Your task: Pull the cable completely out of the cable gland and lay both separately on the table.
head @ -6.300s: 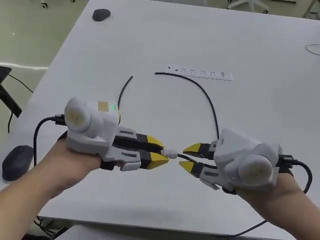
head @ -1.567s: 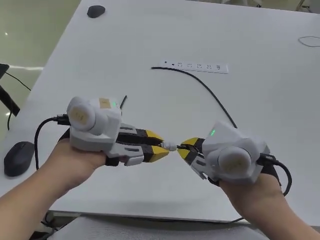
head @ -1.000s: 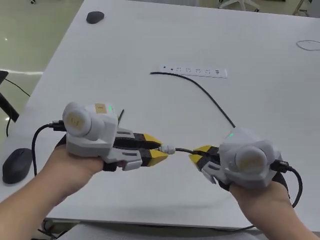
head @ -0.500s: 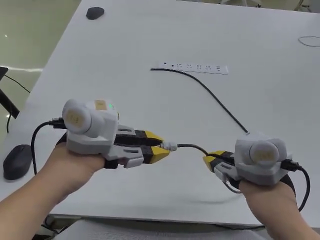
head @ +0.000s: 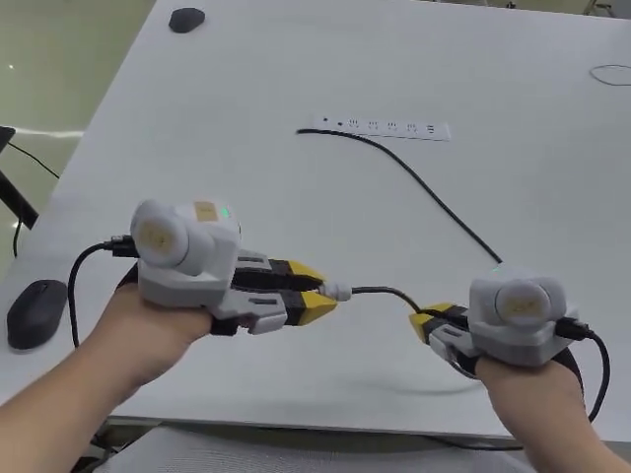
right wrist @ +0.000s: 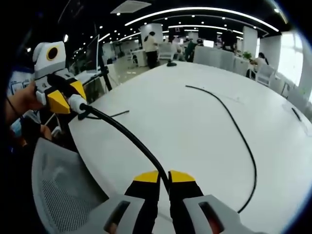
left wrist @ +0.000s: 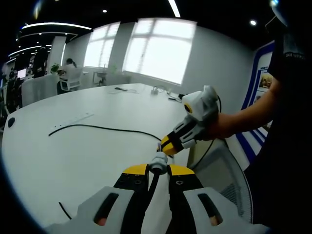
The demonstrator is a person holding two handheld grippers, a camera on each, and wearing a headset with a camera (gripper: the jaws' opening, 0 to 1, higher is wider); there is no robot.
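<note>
Right claw (head: 422,323) pulled farther right since half-second ago, more cable (head: 380,291) bared between claws. Left claw (head: 320,296) clenched on white gland (head: 336,292); right claw clenched on cable. Both held above counter (head: 296,99); cable still threaded through gland, tail trailing toward power strip (head: 385,127).

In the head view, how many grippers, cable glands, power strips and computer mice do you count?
grippers: 2
cable gland: 1
power strip: 1
computer mice: 2
total: 6
</note>
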